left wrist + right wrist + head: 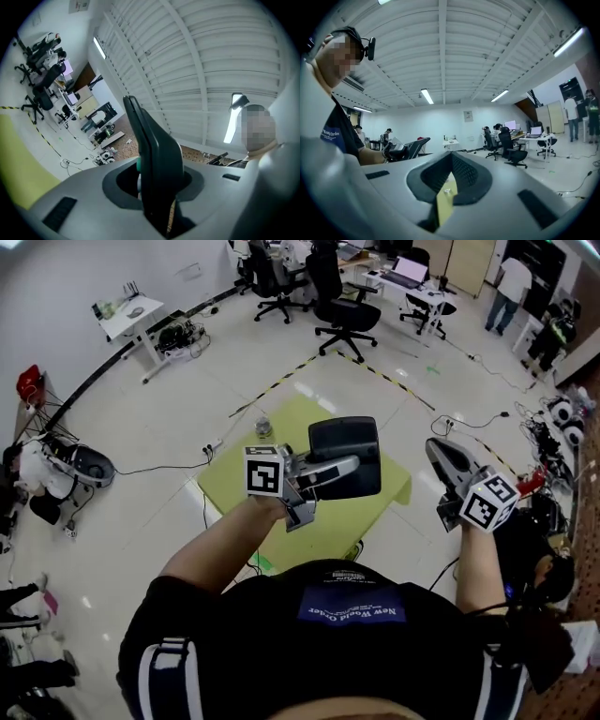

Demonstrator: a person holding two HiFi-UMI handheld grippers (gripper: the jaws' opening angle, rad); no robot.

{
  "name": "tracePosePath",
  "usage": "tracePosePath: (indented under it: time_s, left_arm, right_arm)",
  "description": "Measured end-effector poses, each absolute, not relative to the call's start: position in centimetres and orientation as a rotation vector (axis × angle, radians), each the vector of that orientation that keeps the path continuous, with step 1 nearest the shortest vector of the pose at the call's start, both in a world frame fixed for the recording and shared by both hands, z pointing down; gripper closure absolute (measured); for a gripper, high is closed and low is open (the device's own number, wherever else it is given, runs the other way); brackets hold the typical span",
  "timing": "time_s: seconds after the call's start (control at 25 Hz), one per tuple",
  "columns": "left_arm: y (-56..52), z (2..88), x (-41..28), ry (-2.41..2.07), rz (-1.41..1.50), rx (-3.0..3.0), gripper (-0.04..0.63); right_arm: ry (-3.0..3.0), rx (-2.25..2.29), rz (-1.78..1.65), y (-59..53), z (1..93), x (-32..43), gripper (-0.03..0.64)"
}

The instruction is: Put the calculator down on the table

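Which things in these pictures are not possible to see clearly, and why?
- Calculator keys and display: head view shows only a dark slab; left gripper view sees it edge-on.
- Small object on the table: too small in head view to name.
- Table's middle: hidden in head view behind the calculator and left claw.

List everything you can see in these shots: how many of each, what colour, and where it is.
Calculator: one, black, held in the air above the table.
Table: one, yellow-green, below the grippers.
Small object: one, too small to identify, on the table's far-left edge.
Office chairs: several, black, far side of the room.
Side table: one, white, far left.
Floor tape: yellow-black stripes, beyond the table.
Bystander: one, white top, far right.
Left gripper: grey, clamped on the calculator.
Right gripper: grey, jaws together, empty, right of the table.
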State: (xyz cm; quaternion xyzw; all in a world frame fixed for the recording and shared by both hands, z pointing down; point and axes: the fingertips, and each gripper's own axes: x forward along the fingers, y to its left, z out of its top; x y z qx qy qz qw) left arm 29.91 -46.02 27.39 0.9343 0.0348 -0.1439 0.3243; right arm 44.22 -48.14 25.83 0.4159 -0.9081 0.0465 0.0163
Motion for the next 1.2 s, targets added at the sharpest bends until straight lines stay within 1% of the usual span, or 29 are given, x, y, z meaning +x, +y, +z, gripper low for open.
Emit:
tracePosePath:
  time_s: [0.2, 0.48, 0.6, 0.84, 1.2]
  left_arm:
    - [-53.5, 28.9, 26.4, -0.014, -0.337, 2.46, 0.465]
    - [-67.4, 30.2, 27.0, -0.218, -0.256, 2.459, 0.465]
    - [-73.7, 31.5, 25.3, -0.323, -0.213, 2.42, 0.465]
    - [-83.9, 37.4, 21.7, -0.414, -0.082, 2.381, 0.465]
    - [-96.1, 49.3, 17.7, -0.407, 0.108, 2.3, 0.465]
  right_arm:
    - [-2.823, 1.213, 0.173, -54.2, 26.2, 40.4, 0.629]
    - [-2.864, 1.054, 0.226, -64.4, 28.0, 41.7, 0.629]
    - [-2.878, 0.992, 0.218, -69.4, 28.6, 40.5, 0.63]
    - [-2.873, 0.9, 0.227, -74.8, 32.8, 37.1, 0.63]
    - [-2.788, 0.897, 0.281, -82.8, 39.9, 35.8, 0.63]
